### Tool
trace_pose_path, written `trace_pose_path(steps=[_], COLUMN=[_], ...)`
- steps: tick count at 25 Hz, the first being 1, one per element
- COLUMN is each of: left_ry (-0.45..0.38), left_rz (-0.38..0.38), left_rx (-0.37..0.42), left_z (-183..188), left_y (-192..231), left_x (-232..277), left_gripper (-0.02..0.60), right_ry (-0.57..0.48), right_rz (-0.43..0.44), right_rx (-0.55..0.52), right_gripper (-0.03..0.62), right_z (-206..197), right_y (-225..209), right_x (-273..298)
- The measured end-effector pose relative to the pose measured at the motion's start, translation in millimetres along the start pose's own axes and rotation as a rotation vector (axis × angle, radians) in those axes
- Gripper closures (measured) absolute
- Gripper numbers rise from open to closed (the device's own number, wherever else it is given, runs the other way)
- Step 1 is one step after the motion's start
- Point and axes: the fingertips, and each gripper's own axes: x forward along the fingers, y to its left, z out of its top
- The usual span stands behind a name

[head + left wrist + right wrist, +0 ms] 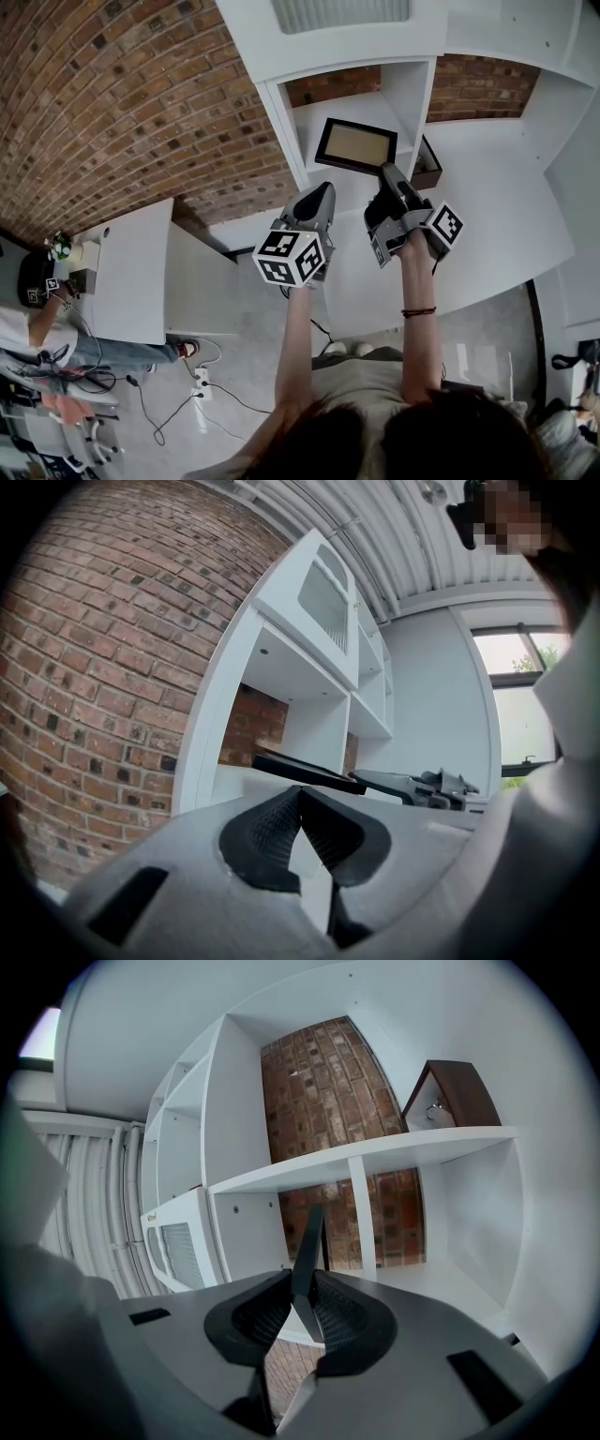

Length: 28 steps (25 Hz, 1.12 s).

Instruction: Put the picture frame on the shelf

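The picture frame (pixel 355 145) is a flat rectangle with a thin dark border around a plain tan panel. In the right gripper view it shows only as a slim dark edge (pixel 308 1241). The right gripper (pixel 389 172) is clamped on the frame's right side and holds it tilted at the mouth of the white shelf unit's (pixel 281 117) brick-backed compartment. I cannot tell whether the frame touches the shelf board.

The left gripper (pixel 324 189) hangs just in front of the shelf unit, its jaws pressed together on nothing.

Past the unit's divider (pixel 410 94), the neighbouring compartment holds a brown wooden piece (pixel 427 164) leaning close to that divider.

White board shows between the frame and the unit's left upright, and a narrower strip between the frame and the divider.
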Motion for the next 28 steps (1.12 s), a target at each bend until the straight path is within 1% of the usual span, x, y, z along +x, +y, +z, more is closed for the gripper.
trace_pose_path(steps=[10,14,28], left_ry=[0.004,0.005,0.005], left_rz=[-0.017,-0.01,-0.009], left_rx=[0.007,0.01,0.007], left_z=[0.6,0.1,0.6], left_y=[12.0,17.0,27.9], left_x=[20.3,25.5,37.3], left_gripper=[0.571,0.571,0.571], right_ry=[-0.007,-0.002,0.001], right_rz=[0.0,0.001,-0.032], right_rx=[-0.006,-0.004,0.002], right_gripper=[0.52,0.52,0.52], right_z=[10.6,12.8,16.9], right_y=[-8.6,-11.3,-26.5], right_x=[21.1,28.1,43.4])
